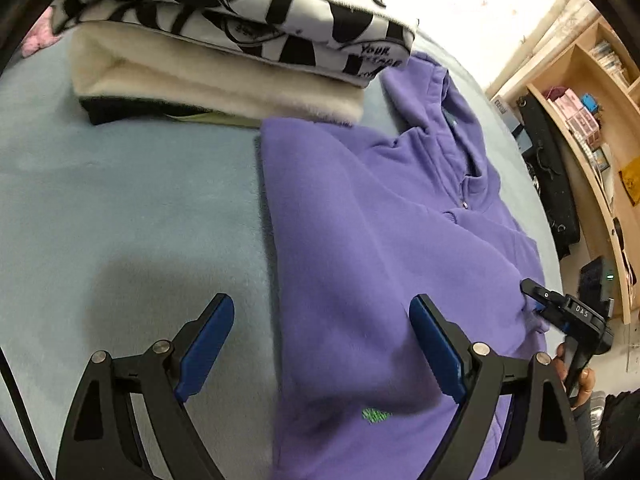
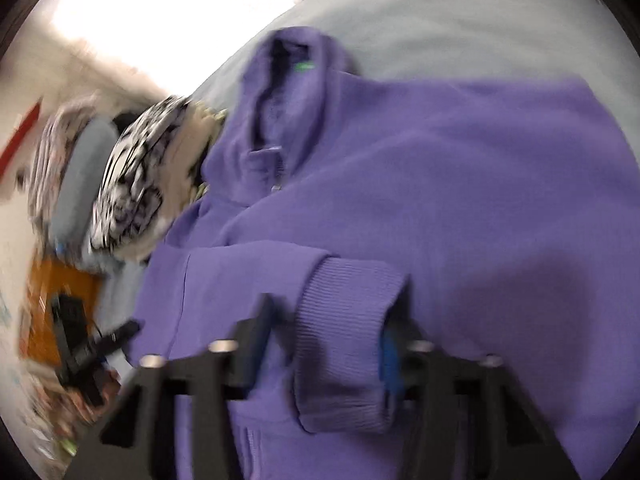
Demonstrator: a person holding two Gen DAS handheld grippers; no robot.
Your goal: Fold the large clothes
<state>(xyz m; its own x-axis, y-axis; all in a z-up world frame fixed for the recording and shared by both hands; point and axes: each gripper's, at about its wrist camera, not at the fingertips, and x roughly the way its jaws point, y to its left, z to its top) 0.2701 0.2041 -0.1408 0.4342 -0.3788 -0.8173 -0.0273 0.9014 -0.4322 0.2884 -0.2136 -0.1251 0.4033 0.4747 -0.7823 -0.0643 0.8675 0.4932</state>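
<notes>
Right claw clenched the purple hoodie's ribbed cuff; left claw hung released above. That thin pinch could slip mid-fold.

- The left tongs are hanging wide open over the purple hoodie's folded edge;
- the right tongs are touching its far side;
- folded clothes are lying stacked beyond.
</notes>
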